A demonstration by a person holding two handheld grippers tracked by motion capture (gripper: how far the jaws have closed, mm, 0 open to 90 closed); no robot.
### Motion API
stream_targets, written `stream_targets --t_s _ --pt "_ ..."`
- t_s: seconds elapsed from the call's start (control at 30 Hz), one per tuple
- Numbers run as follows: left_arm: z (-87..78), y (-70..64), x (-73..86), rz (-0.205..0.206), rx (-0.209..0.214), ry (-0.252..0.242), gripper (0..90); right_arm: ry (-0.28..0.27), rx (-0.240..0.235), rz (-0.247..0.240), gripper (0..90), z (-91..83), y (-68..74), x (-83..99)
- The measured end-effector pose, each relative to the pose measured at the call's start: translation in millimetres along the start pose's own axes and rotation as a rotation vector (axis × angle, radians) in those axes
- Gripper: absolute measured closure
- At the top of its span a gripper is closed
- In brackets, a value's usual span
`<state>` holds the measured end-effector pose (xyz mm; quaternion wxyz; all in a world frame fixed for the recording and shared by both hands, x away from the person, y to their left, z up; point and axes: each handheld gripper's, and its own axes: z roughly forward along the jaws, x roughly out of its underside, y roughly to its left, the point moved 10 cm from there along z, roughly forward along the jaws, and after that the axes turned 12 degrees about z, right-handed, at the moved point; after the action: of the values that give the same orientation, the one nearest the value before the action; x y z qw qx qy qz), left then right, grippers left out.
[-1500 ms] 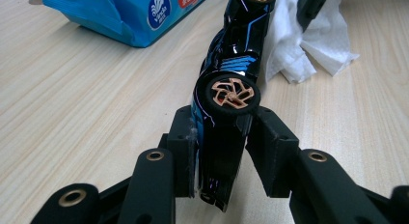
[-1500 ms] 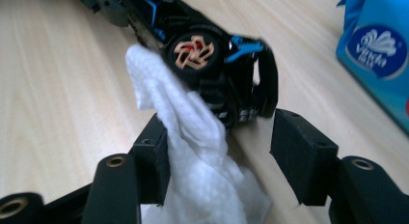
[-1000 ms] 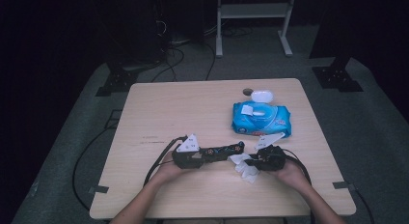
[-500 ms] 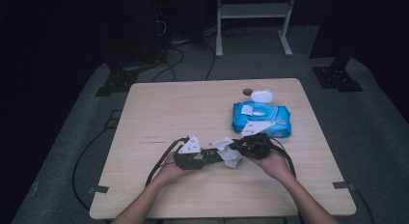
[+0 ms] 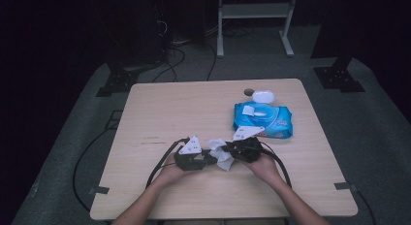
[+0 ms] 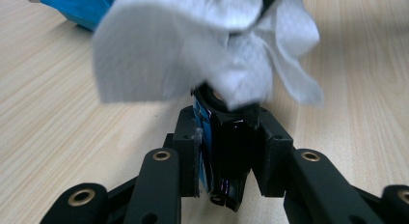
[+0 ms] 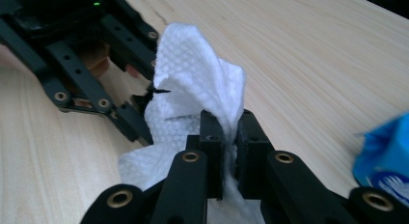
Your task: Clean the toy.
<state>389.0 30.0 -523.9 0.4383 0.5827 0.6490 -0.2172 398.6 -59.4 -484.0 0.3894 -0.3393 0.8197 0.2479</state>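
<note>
Low in the frame's centre, the right tool (image 7: 230, 137) pinches a white wipe (image 7: 193, 96); the left tool (image 6: 230, 137) clamps a small dark object (image 6: 231, 156).

Two black hand-held grippers, bare forearms

Left gripper (image 5: 209, 158) and right gripper (image 5: 231, 150) are both black, each topped by a grey three-cornered plate and trailing a black cable toward the near edge. Up close, the jaws are flat black link bars pinned with brass-coloured rivets, ending in blocky pads. A green light glows on the left gripper's body. No sleeves cover the forearms.
</note>
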Motion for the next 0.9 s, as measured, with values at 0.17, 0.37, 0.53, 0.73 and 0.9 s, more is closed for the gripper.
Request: stream_targets --t_s 0.17,0.37,0.53,0.73,0.9 --pt "1.9 -0.4 -1.0 -0.001 -0.007 0.0 67.1 -0.009 -0.012 0.012 82.9 1.6 5.7 -2.3" --pt "0.8 0.9 0.4 -0.007 -0.005 0.002 67.2 -0.008 -0.051 -0.021 82.9 16.4 27.0 -9.0" --pt "-1.2 2.4 1.6 -0.004 -0.009 0.003 67.3 -0.004 0.019 -0.005 82.9 3.7 3.5 -3.6" --pt "-1.2 2.6 1.6 -0.007 -0.013 0.004 67.2 -0.017 0.086 0.046 83.0 -10.2 -22.0 1.4" --pt "-0.3 2.0 1.0 -0.007 -0.016 0.005 67.1 -0.025 0.026 0.025 82.9 3.6 1.7 -4.3"
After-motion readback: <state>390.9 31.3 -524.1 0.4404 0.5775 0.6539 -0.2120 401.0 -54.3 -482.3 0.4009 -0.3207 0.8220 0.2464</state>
